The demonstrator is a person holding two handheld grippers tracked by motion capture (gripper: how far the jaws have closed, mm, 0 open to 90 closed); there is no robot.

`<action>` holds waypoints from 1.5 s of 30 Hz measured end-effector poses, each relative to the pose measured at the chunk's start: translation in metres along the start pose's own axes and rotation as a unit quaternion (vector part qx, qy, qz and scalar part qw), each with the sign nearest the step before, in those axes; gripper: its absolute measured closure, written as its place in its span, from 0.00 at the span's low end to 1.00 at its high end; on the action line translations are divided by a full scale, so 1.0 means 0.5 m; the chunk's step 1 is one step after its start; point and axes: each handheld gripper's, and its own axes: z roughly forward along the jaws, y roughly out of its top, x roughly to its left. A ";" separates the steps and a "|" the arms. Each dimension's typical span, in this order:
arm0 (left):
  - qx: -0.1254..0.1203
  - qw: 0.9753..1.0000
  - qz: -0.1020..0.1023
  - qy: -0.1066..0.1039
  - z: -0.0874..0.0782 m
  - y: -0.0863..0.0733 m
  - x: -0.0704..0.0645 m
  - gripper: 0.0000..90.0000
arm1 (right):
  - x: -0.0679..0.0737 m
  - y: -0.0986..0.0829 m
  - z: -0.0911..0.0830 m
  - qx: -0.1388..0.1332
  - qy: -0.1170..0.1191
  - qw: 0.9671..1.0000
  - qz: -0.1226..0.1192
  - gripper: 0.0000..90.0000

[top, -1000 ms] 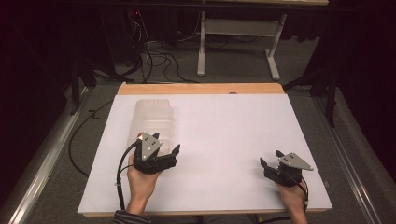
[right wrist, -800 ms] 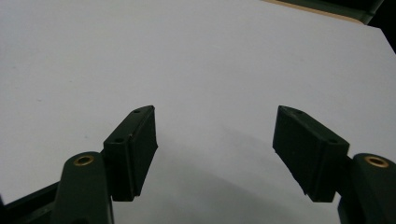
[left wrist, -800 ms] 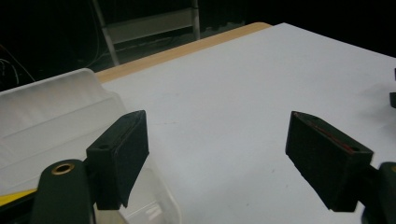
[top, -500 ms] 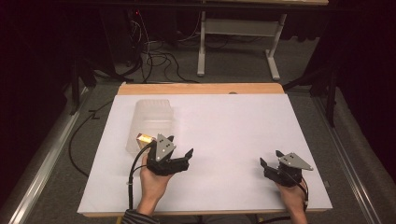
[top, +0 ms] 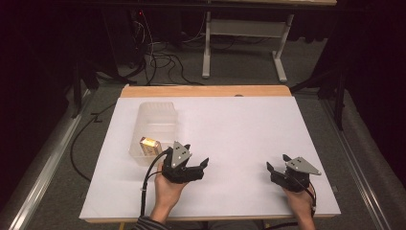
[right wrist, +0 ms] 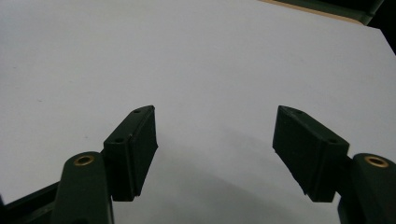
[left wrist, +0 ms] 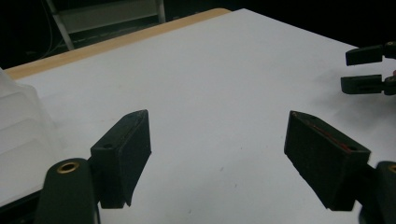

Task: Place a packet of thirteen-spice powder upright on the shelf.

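Here the small yellow box (top: 149, 143) lies inside the clear plastic container (top: 155, 120), at that container's near end, close against its near wall. The container's long axis runs away from the person, toward the wooden far edge of the tabletop (top: 249, 129), and the box sits across its near part.

From the container, the left claw (top: 198, 167) is just beside the near right corner, its body almost touching the container's wall while its tips point off to the right, away from the box. So the box lies behind and to the left of that claw's line of reach. In the left gripper view the container's pale ribbed side (left wrist: 18, 126) shows at the left edge, outside the jaws, which confirms this. Its jaws stand wide apart with nothing between them but bare white surface.

The right claw (top: 275, 167) is well apart from the container, over at the near right of the tabletop, jaws likewise spread wide and holding nothing.

My judgement is that the left hand is far nearer, and any reach for the box turns on swinging that claw back leftward and over the container's near rim, since the wall stands between them.
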 end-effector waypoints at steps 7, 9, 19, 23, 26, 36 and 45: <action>0.006 1.000 -0.006 -0.014 0.018 -0.014 -0.013 0.26 | 0.001 0.000 0.000 -0.001 -0.001 1.000 0.001 0.35; 0.010 1.000 -0.006 -0.014 0.023 -0.019 -0.014 0.26 | 0.001 0.000 0.000 0.000 -0.001 1.000 0.001 0.35; 0.026 1.000 -0.007 -0.016 0.048 -0.042 -0.023 0.26 | 0.001 0.000 0.000 0.000 -0.001 1.000 0.001 0.35; 0.029 0.999 -0.008 -0.016 0.059 -0.051 -0.026 0.26 | 0.001 0.000 0.000 0.000 -0.001 1.000 0.000 0.35; 0.033 0.999 -0.005 -0.017 0.066 -0.057 -0.027 0.26 | 0.001 0.000 0.000 0.000 -0.001 1.000 0.001 0.35; 0.042 0.999 0.001 -0.009 0.091 -0.075 -0.031 0.26 | 0.001 0.000 0.000 0.000 -0.001 1.000 0.001 0.35; 0.033 0.999 -0.013 0.013 0.109 -0.105 -0.022 0.26 | 0.001 0.000 0.000 0.000 -0.002 1.000 -0.001 0.35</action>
